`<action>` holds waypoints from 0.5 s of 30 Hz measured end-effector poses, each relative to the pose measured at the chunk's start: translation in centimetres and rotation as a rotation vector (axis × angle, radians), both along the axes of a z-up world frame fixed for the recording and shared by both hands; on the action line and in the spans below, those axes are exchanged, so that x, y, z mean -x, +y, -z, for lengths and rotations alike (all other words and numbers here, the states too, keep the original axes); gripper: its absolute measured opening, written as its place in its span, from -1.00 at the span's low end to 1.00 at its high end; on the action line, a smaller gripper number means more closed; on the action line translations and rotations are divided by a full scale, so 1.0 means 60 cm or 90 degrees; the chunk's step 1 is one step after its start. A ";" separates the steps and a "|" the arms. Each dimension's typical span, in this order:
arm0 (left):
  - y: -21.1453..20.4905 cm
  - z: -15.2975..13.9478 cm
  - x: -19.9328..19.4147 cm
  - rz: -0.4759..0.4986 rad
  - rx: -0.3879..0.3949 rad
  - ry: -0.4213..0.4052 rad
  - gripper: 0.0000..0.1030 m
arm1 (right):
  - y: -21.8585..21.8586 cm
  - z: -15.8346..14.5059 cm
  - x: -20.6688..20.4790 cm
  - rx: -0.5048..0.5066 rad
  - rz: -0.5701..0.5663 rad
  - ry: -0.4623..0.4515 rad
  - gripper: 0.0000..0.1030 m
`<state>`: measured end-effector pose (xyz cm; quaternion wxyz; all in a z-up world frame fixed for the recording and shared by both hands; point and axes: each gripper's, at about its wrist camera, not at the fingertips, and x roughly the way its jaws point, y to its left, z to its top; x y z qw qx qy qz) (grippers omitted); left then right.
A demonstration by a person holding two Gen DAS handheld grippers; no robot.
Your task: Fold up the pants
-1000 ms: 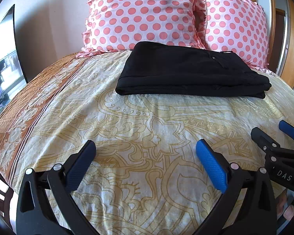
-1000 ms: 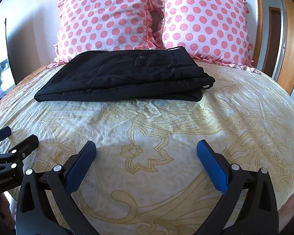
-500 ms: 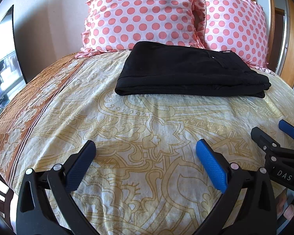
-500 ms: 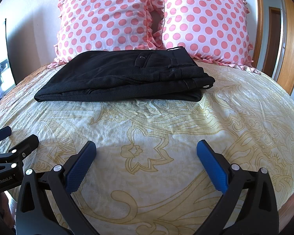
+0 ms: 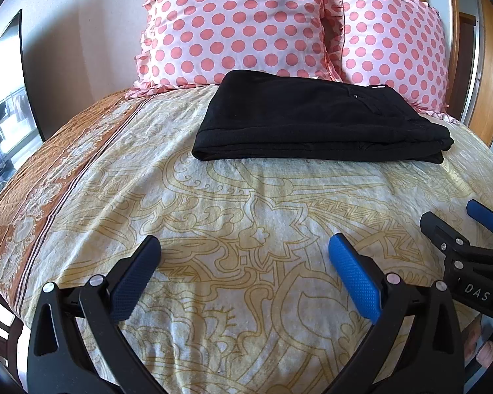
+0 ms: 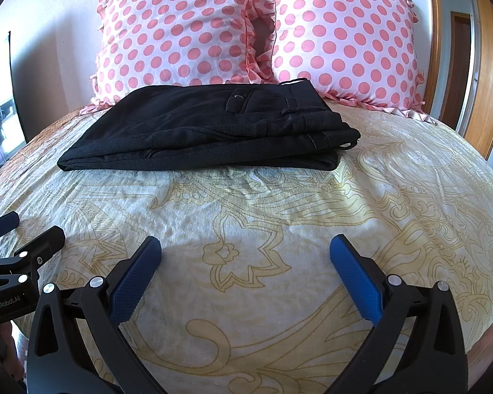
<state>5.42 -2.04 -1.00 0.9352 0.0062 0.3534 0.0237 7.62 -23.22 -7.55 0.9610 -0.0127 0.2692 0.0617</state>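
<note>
Black pants [image 5: 312,118] lie folded in a flat rectangle on the bed, just in front of the pillows; they also show in the right wrist view [image 6: 213,131], waistband and back pocket to the right. My left gripper [image 5: 243,246] is open and empty, well short of the pants, over the bedspread. My right gripper [image 6: 245,246] is open and empty too, also short of the pants. Each gripper shows at the edge of the other's view: the right one [image 5: 457,226] and the left one [image 6: 26,233].
Two pink polka-dot pillows [image 5: 233,23] [image 6: 341,36] lean on the headboard behind the pants. The yellow patterned bedspread [image 5: 246,203] has a brown border along its left edge [image 5: 49,177]. A wooden door frame [image 6: 486,65] stands at the right.
The view has shifted very slightly; the pants and both open grippers stay as they were.
</note>
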 end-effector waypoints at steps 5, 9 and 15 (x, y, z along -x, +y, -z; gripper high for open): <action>0.002 0.000 0.002 0.008 0.002 0.000 0.97 | 0.000 0.000 0.000 0.000 0.000 0.000 0.97; 0.003 0.000 0.002 0.007 0.002 0.000 0.97 | 0.000 0.000 0.000 0.000 0.000 0.000 0.97; 0.002 0.000 0.002 0.007 0.002 0.000 0.97 | 0.000 0.000 0.000 0.000 0.000 0.000 0.97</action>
